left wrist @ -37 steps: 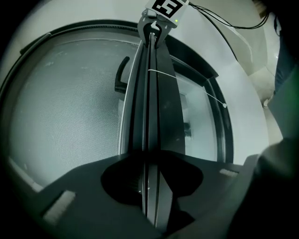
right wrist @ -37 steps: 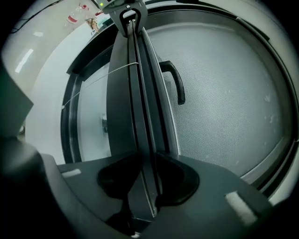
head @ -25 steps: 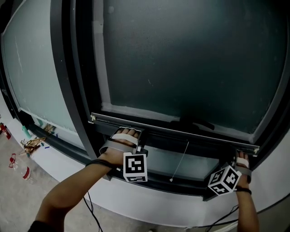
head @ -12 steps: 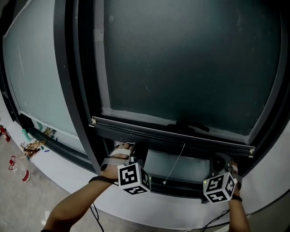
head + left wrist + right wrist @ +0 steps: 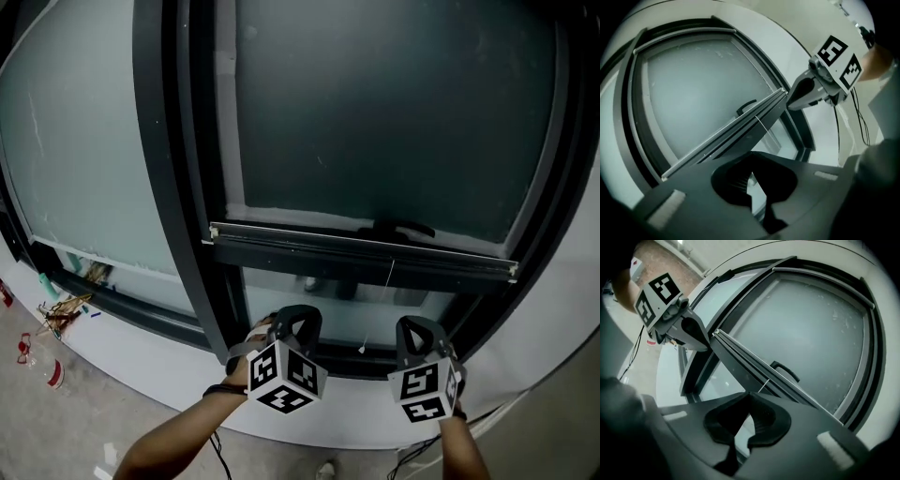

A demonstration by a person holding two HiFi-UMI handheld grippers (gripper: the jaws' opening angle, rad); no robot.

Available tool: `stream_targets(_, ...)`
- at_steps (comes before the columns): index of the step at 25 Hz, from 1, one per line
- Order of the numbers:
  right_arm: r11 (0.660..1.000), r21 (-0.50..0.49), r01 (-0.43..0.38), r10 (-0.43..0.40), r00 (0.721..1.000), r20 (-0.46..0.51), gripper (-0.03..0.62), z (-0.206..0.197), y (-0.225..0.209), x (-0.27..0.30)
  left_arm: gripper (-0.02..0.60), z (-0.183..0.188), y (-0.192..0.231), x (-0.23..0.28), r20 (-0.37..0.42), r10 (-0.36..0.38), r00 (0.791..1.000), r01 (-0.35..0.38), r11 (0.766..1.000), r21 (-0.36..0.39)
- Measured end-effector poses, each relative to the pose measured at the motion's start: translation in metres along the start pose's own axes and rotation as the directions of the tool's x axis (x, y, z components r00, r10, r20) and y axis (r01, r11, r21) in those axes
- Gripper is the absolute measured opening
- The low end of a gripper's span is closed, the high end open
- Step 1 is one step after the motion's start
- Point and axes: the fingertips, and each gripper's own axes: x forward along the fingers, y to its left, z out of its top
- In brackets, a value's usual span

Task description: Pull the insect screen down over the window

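The dark insect screen [image 5: 394, 112] covers most of the window, and its bottom bar [image 5: 361, 248] hangs a little above the lower frame. A thin pull cord [image 5: 384, 305] dangles from the bar, below a small black handle [image 5: 403, 228]. My left gripper [image 5: 298, 323] and right gripper [image 5: 417, 339] float side by side below the bar, clear of it. Both are shut with nothing between the jaws. In the left gripper view, my left gripper [image 5: 757, 197] points up at the bar [image 5: 726, 133]. The right gripper [image 5: 740, 437] likewise faces the bar [image 5: 759, 369].
A strip of glass [image 5: 319, 309] shows between the bar and the lower frame. A fixed pane [image 5: 84, 141] fills the left. The white sill wall [image 5: 141, 366] runs below, with litter [image 5: 56, 314] on the floor at far left and a cable [image 5: 217, 455] under my left arm.
Both grippers have come off the ends of the screen's bottom bar, dropped below it and drawn closer together. Their jaws have gone from open to shut.
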Motion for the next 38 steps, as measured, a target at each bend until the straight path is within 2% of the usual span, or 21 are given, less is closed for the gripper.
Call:
stream_targets(4, 0.99, 0.133, -0.043, 0.039, 0.999, 0.038, 0.005, 0.021, 0.047, -0.038, 0.018, -0.005, -0.021, -0.047, 0.05, -0.065, 0.997, 0.073, 0.98, -0.187)
stream_targets(10, 0.94, 0.327, -0.093, 0.073, 0.995, 0.073, 0.005, 0.033, 0.099, -0.096, 0.018, -0.007, -0.063, -0.106, 0.101, -0.12, 0.988, 0.146, 0.939, -0.311)
stream_targets(15, 0.874, 0.465, -0.144, 0.102, 0.988, 0.114, 0.005, 0.046, 0.136, -0.135, 0.018, -0.002, -0.088, -0.148, 0.169, -0.146, 0.975, 0.207, 0.875, -0.438)
stream_targets(20, 0.817, 0.553, -0.164, 0.105, 0.985, 0.137, 0.005, 0.059, 0.163, -0.161, 0.017, -0.003, -0.106, -0.176, 0.196, -0.188, 0.962, 0.264, 0.816, -0.514)
stream_targets(22, 0.783, 0.598, -0.171, 0.106, 0.984, 0.143, 0.005, 0.062, 0.167, -0.169, 0.017, -0.003, -0.116, -0.183, 0.203, -0.221, 0.954, 0.298, 0.779, -0.552)
stream_targets(24, 0.745, 0.643, -0.18, 0.117, 0.983, 0.14, 0.005, 0.06, 0.17, -0.177, 0.017, -0.003, -0.124, -0.189, 0.192, -0.228, 0.954, 0.298, 0.757, -0.582)
stream_targets(27, 0.718, 0.674, -0.171, 0.125, 0.985, 0.117, 0.005, 0.057, 0.18, -0.184, 0.017, -0.008, -0.128, -0.196, 0.166, -0.198, 0.966, 0.259, 0.752, -0.606)
stream_targets(30, 0.722, 0.673, -0.161, 0.127, 0.987, 0.1, 0.005, 0.062, 0.191, -0.189, 0.017, -0.011, -0.122, -0.207, 0.152, -0.172, 0.973, 0.23, 0.748, -0.623)
stream_targets(38, 0.719, 0.677, -0.158, 0.128, 0.987, 0.094, 0.005, 0.064, 0.199, -0.195, 0.017, -0.016, -0.122, -0.216, 0.146, -0.169, 0.975, 0.224, 0.735, -0.64)
